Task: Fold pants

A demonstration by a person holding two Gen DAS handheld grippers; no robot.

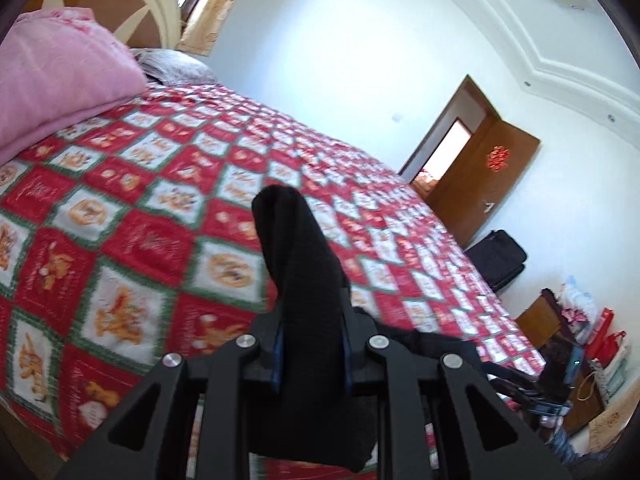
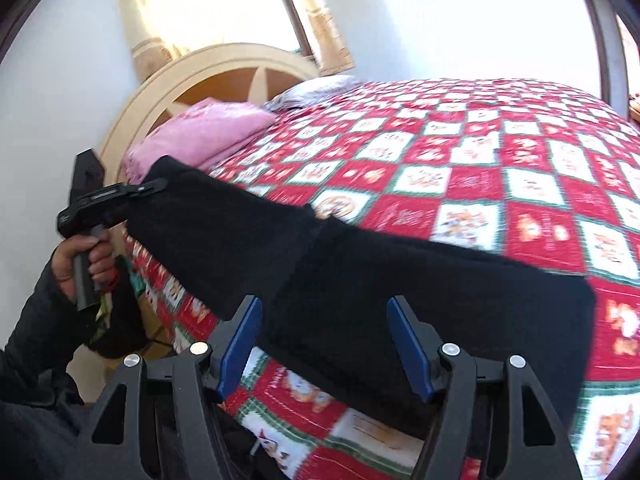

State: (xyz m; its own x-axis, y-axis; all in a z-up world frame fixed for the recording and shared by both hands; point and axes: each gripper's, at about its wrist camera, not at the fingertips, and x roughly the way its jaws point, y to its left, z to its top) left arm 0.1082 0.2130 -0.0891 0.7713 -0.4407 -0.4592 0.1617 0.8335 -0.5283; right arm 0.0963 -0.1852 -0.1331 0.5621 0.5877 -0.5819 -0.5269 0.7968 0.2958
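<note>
Black pants [image 2: 360, 280] stretch over the quilted bed [image 2: 520, 168], one end pinched and lifted in the left gripper [image 1: 310, 356]. Right gripper [image 2: 324, 344] stands wide, astride the cloth but not gripping; it should clamp the near edge before both lift evenly.

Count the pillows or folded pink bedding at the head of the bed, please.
2: a pink bundle by the headboard, a grey pillow beyond it. Others may be hidden.

The black pants [image 2: 360, 264] are a soft, knit-looking garment stretched lengthwise over the near side of the bed [image 2: 500, 168], one end lifted off it and bunched, the other lying flat on the quilt.
</note>
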